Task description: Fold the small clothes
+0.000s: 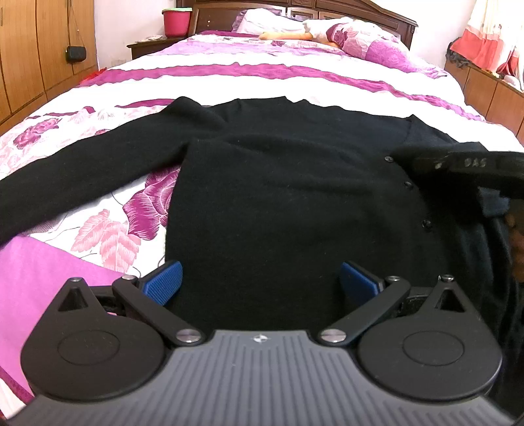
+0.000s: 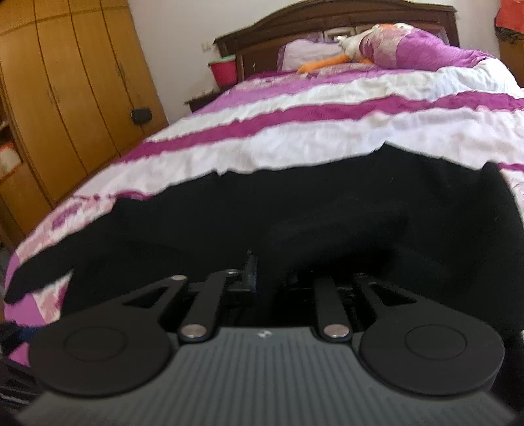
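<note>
A black cardigan (image 1: 278,183) lies spread on the bed (image 1: 262,78), filling the middle of the left wrist frame, one sleeve running off the left edge. Its right side is cut off by a dark blurred shape at the right edge. The left tongs (image 1: 260,283) at the lower centre stand released, blue pads (image 1: 163,281) wide apart over the hem, the cloth lying between them unpinched. In the right wrist view the right tongs (image 2: 271,278) sit low at centre, their tips lost against black knit; the gap looks narrow, but whether they pinch the cloth cannot be told. The picture is blurred. A red bucket (image 1: 177,21) stands at the upper left, beside the headboard (image 2: 327,23).
</note>
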The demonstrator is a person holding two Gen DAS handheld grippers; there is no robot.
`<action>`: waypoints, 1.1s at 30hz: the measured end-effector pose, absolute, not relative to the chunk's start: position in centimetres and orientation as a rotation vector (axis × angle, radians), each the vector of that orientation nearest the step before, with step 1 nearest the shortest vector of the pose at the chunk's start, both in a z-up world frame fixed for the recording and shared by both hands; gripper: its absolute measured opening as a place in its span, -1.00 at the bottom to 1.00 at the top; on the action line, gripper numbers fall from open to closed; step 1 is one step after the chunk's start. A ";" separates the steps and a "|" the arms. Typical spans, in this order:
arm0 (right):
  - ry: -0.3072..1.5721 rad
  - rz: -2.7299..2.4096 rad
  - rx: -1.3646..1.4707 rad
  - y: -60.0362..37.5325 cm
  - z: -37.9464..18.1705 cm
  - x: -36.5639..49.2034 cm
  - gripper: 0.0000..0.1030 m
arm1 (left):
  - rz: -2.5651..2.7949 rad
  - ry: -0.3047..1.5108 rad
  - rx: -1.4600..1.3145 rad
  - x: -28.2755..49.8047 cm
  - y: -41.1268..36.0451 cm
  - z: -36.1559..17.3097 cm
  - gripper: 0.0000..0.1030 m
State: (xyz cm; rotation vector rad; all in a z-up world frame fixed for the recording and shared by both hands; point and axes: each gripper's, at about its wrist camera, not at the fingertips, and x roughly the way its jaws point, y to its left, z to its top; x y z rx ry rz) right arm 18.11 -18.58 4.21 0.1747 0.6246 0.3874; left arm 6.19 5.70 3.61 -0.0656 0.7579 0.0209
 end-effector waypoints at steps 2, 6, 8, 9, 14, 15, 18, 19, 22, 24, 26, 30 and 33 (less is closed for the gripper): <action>0.625 0.398 0.188 -18.4 4.2 17.6 -0.26 | 0.023 0.759 -0.065 6.1 5.6 3.7 1.00; 0.637 0.413 0.221 -18.5 4.7 16.1 0.16 | 0.021 0.759 -0.075 5.8 5.5 4.0 1.00; 0.650 0.422 0.221 -18.8 5.1 15.3 0.17 | 0.014 0.758 -0.086 5.7 5.6 4.3 1.00; 0.658 0.429 0.214 -19.0 5.3 14.8 0.17 | 0.009 0.757 -0.093 5.6 5.5 4.4 1.00; 0.691 0.421 0.148 -20.7 6.7 12.7 0.17 | -0.028 0.725 -0.117 5.3 5.0 5.5 1.00; 0.691 0.414 0.139 -21.1 7.1 12.3 0.17 | -0.033 0.718 -0.111 5.3 4.8 5.8 1.00; 0.686 0.368 0.131 -22.8 8.0 11.2 0.17 | -0.048 0.705 -0.082 5.5 3.8 6.7 1.00; 0.684 0.354 0.134 -23.5 8.2 10.9 0.17 | -0.055 0.701 -0.071 5.6 3.4 7.0 1.00; 0.670 0.295 0.146 -25.6 8.3 10.4 0.17 | -0.087 0.684 -0.044 5.7 2.0 7.9 1.00; 0.653 0.254 0.160 -26.7 8.2 10.3 0.17 | -0.112 0.674 -0.029 5.8 1.0 8.5 1.00; 0.645 0.211 0.203 -28.0 8.0 10.4 0.17 | -0.140 0.665 -0.011 6.1 -0.4 9.1 1.00; 0.639 0.146 0.283 -29.9 7.2 10.9 0.17 | -0.184 0.637 0.042 6.9 -3.4 9.9 1.00; 0.636 0.110 0.324 -31.0 6.3 11.3 0.17 | -0.207 0.620 0.082 7.9 -5.9 10.1 1.00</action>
